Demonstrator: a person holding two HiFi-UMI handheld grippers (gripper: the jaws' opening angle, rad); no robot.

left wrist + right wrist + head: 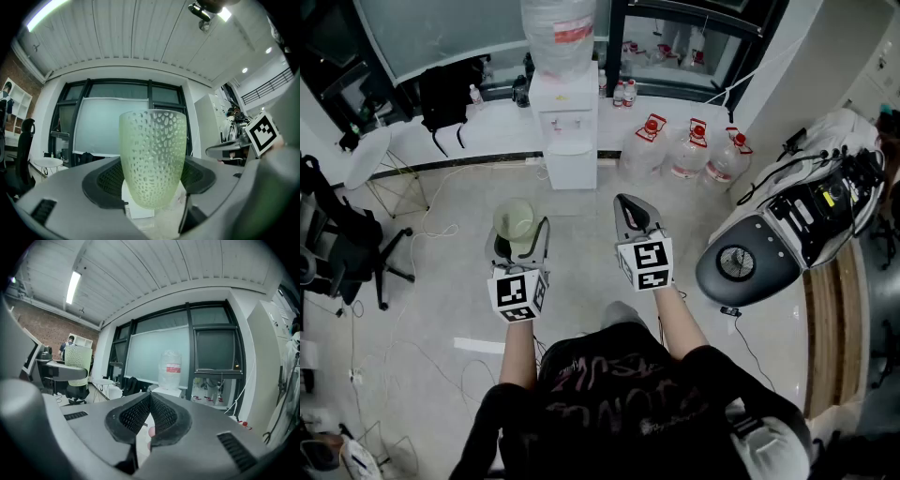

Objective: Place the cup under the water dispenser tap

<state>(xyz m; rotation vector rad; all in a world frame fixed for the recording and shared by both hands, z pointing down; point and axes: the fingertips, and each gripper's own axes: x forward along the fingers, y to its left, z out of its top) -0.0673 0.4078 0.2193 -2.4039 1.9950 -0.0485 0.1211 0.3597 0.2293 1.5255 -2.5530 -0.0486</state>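
Background water dispenser (136,209) mostly behind cup (152,157)

The pale green dimpled plastic cup (152,157) hides most of the white water dispenser (130,213) in the left gripper view. The head view's top edge crops its clear bottle (558,23), and its taps (565,123) are too small to make out.

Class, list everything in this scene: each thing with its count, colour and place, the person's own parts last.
cup: one, pale green, between the left tongs
water dispenser: one, white, at the window ledge ahead
water jugs: three, clear with red caps, floor right of the dispenser
backpack: one, black, ledge left of the dispenser
office chair: one, black, far left
machine: one, grey and white, floor at right
left tongs: one, grey, shut on the cup
right tongs: one, grey, shut and empty
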